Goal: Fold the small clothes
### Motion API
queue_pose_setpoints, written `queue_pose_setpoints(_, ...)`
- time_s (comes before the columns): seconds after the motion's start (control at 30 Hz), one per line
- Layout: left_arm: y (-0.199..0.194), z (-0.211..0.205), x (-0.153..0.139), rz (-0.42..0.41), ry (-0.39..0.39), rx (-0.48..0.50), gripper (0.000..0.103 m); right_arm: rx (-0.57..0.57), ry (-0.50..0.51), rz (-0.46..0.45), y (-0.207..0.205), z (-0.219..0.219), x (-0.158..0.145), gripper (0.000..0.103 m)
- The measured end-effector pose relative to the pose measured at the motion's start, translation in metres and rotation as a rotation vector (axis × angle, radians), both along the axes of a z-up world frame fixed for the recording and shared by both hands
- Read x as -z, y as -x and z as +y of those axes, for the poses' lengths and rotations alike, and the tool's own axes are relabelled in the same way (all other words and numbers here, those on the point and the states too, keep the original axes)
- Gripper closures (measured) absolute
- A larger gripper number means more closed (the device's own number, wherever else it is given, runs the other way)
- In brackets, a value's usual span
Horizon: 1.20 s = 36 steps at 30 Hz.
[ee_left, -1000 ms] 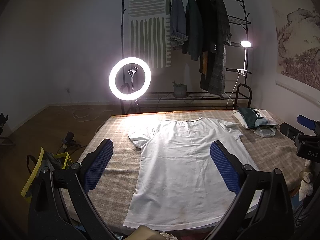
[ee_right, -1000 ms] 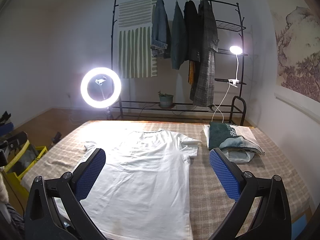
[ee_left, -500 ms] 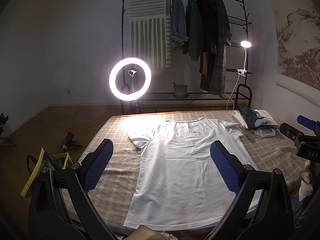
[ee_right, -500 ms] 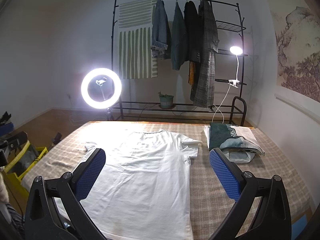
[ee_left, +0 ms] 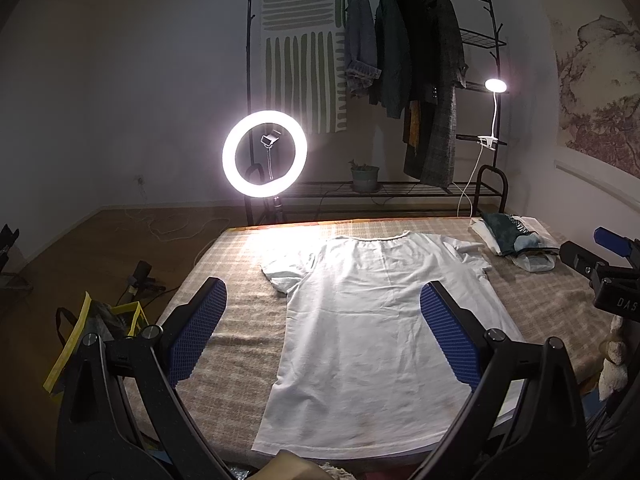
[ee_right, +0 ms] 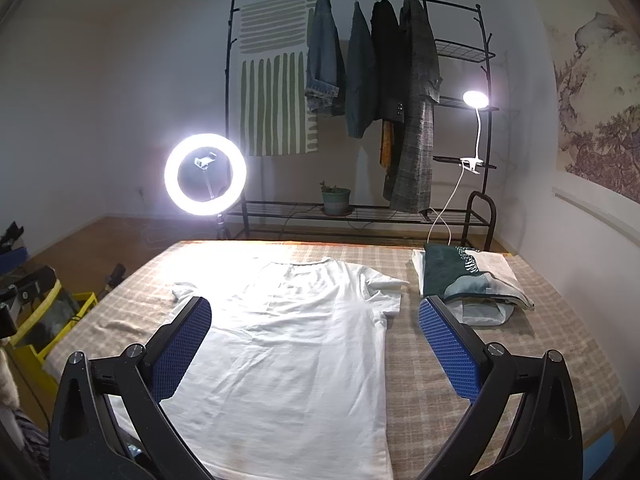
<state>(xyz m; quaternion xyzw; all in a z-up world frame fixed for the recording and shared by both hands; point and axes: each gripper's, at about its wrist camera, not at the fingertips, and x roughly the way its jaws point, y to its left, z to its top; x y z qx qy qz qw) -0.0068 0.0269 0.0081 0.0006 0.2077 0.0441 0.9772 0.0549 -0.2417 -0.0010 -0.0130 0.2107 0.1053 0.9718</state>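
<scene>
White T-shirt (ee_left: 384, 328) lies flat and spread, collar at the far end, on the plaid worktop (ee_left: 236, 320), so every edge is reachable for the first fold. Folded pile (ee_right: 468, 280) sits beyond the shirt's right sleeve, likely kept out of the fold zone. Left gripper (ee_left: 320, 332) and right gripper (ee_right: 316, 344) hover above the hem end, both spread wide, holding nothing.

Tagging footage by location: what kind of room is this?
Probably a bedroom rigged for filming: a clothes rack of hanging coats, a lit ring light, and a white T-shirt spread on a checked bed cover.
</scene>
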Motion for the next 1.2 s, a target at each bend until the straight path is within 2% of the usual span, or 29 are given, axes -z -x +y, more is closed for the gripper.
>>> queue_pose_setpoints(0.3,-0.002,0.02,0.024,0.05,0.008,-0.05,0.004,-0.014,0.033,0.036,-0.016,0.022,0.006,0.0)
queue_pose_setpoints(0.47,0.002,0.045,0.049,0.113,0.058,-0.102,0.004,-0.092,0.029,0.092,-0.036,0.04,0.006,0.0)
queue_pose_setpoints(0.5,0.004,0.051,0.056,0.131,0.082,-0.113,0.006,-0.11,0.022,0.097,-0.039,0.043,0.005,0.0)
queue_pose_setpoints(0.7,0.013,0.088,0.103,0.251,0.248,-0.208,0.039,-0.247,-0.066,0.152,-0.075,0.075,-0.002,0.001)
queue_pose_setpoints(0.83,0.013,0.102,0.137,0.337,0.38,-0.234,0.045,-0.303,-0.031,0.205,-0.099,0.111,0.001,0.01)
queue_pose_setpoints(0.9,0.009,0.102,0.154,0.382,0.418,-0.231,0.048,-0.338,-0.007,0.242,-0.112,0.133,0.005,0.012)
queue_pose_setpoints(1.0,0.0,0.097,0.17,0.436,0.429,-0.223,0.048,-0.386,0.0,0.322,-0.135,0.162,0.014,0.013)
queue_pose_setpoints(1.07,-0.005,0.098,0.178,0.463,0.448,-0.22,0.048,-0.41,-0.021,0.397,-0.155,0.179,0.021,0.018)
queue_pose_setpoints(1.2,-0.015,0.101,0.197,0.511,0.459,-0.251,0.05,-0.432,-0.065,0.516,-0.196,0.211,0.037,0.018)
